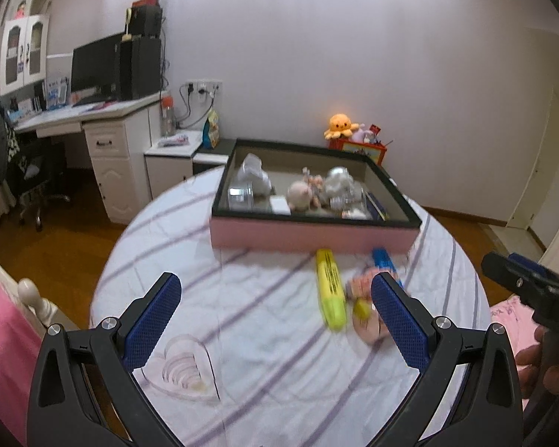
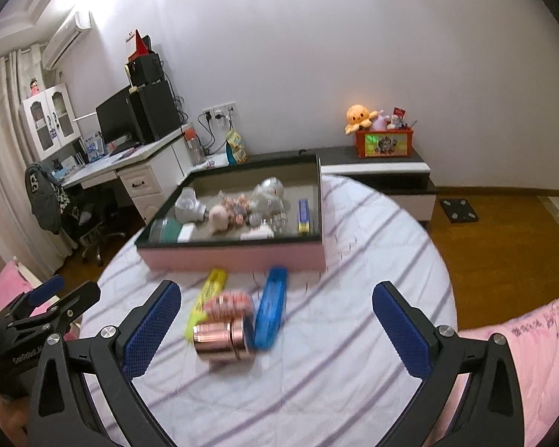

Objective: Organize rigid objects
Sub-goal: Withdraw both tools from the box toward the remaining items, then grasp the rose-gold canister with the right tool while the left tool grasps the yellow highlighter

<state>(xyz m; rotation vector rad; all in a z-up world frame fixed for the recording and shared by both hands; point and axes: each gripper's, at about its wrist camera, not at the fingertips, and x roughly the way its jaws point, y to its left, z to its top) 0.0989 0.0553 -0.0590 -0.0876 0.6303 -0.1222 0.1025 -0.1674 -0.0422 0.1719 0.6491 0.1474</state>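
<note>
My right claw [image 2: 275, 331] and left claw [image 1: 275, 320] are both wide apart, holding nothing. Copper can [image 2: 223, 339] lies on the tabletop [image 2: 354, 298] w/ yellow [image 2: 208, 298] & blue [image 2: 270, 311] cases touching. Round can may roll if bumped.

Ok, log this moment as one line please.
left hand-held gripper open, empty | right hand-held gripper open, empty | yellow case, blue case, copper tin on table | pink tray behind them
</note>
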